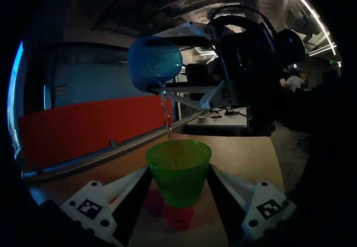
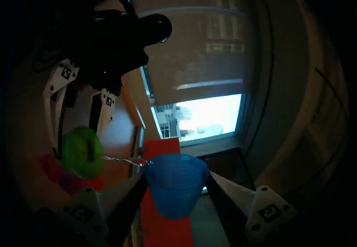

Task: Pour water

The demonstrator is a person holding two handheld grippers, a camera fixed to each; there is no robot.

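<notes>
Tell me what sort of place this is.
Probably an open-plan office or lab: work desks in the background, long ceiling strip lights, and a big window with a roller blind.

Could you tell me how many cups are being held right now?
2. The green cup sits upright in the left tool; the blue cup, in the right tool, is tipped above it, pouring water. Beneath, pink and red shapes on the table may be more cups; unclear.

Pale wooden table [image 1: 243, 153], reddish patches [image 1: 178, 214].

A wooden table [image 1: 250, 153] fronts a red panel [image 1: 89, 126]; a bright window [image 2: 201, 117] glows.
</notes>
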